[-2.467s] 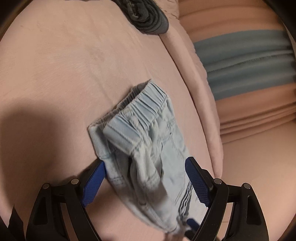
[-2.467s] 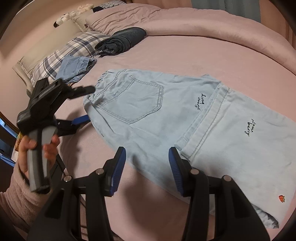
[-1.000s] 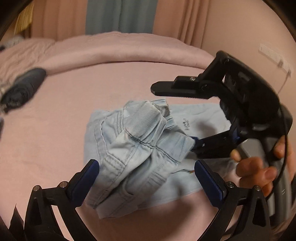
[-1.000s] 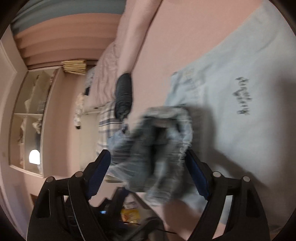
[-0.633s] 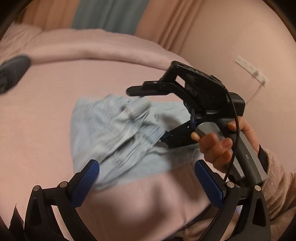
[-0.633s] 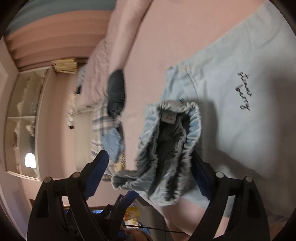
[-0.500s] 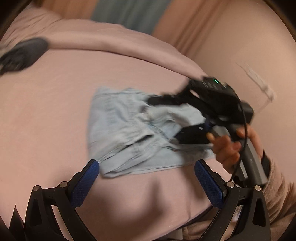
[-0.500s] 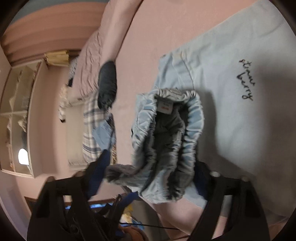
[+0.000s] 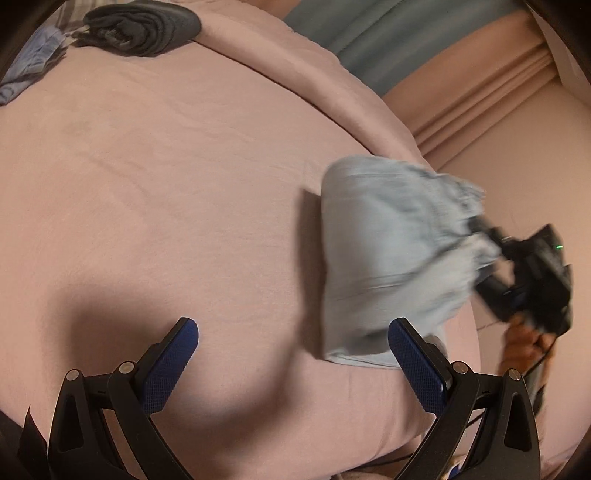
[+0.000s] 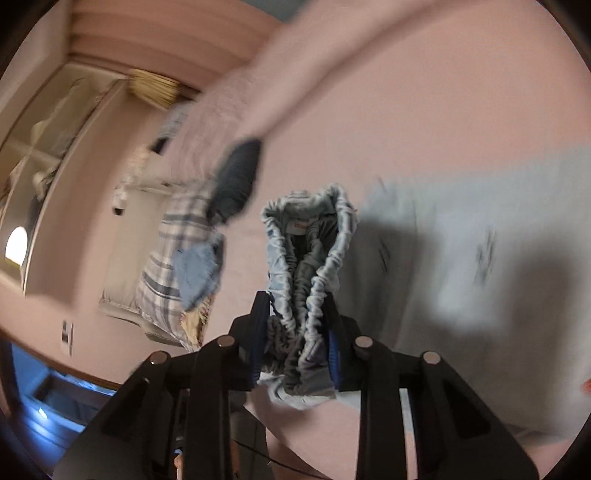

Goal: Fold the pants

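Note:
Light blue denim pants point(image 9: 388, 251) lie bunched on the pink bed sheet point(image 9: 147, 166), to the right in the left wrist view. My right gripper point(image 10: 297, 325) has the gathered elastic waistband point(image 10: 310, 236) squeezed between its blue pads, and its jaws are still closing. The waistband stands up in folds above the pads, while the rest of the pants point(image 10: 461, 240) spreads blurred over the bed behind. In the left wrist view that right gripper point(image 9: 480, 236) holds the pants' far right end. My left gripper point(image 9: 291, 328) is open over bare sheet, left of the pants, with nothing between its fingers.
A dark folded garment point(image 9: 144, 26) and a blue garment point(image 9: 33, 55) lie at the far end of the bed near a plaid pillow point(image 10: 173, 266). A rolled pink duvet point(image 9: 314, 74) runs along the far side. The bed's edge drops off just right of the pants.
The right gripper's jaws have come together on the waistband and it has risen with it. The left gripper has swung away; the pants now sit at the right of its view.

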